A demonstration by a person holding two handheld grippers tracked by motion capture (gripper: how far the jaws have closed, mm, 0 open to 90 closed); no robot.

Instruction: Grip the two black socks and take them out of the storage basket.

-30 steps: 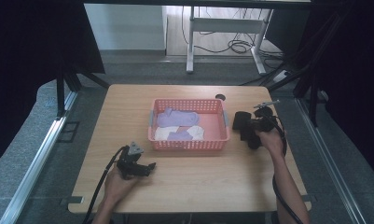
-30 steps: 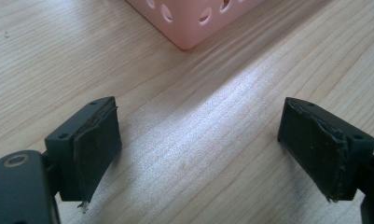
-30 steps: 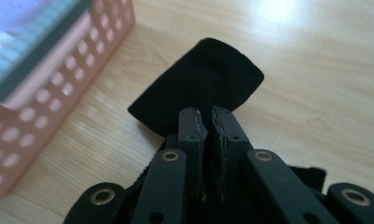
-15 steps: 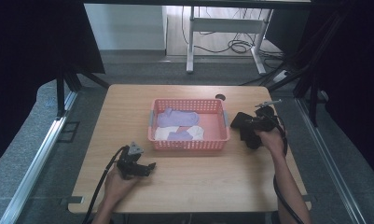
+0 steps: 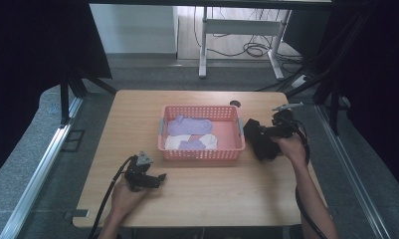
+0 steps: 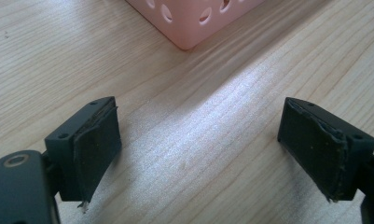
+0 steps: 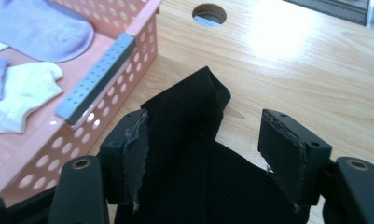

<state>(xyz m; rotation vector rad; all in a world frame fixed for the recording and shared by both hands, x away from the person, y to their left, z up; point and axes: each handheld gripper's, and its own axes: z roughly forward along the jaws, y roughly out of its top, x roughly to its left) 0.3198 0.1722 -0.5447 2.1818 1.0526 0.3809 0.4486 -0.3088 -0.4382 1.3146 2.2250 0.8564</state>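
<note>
A black sock (image 5: 260, 144) lies on the wooden table just right of a pink basket (image 5: 202, 155). My right gripper (image 5: 263, 133) is over it, open. In the right gripper view the black sock (image 7: 194, 102) runs up between the two spread jaws of the right gripper (image 7: 205, 135) and touches the left pad. The basket's grey-handled end wall (image 7: 105, 70) is right beside it. In the basket lie a purple sock (image 5: 189, 124) and a white sock (image 5: 207, 142). My left gripper (image 5: 158, 178) rests open on the table in front of the basket; between its jaws (image 6: 198, 135) is bare wood.
A round cable hole (image 5: 235, 103) sits in the table behind the basket's right corner. The basket corner (image 6: 194, 18) is a short way ahead of the left gripper. Dark curtains and metal frame legs (image 5: 67, 99) surround the table.
The right hand has edged slightly left toward the basket, its jaws still spread around the black sock. The left hand and gripper have stayed put.
</note>
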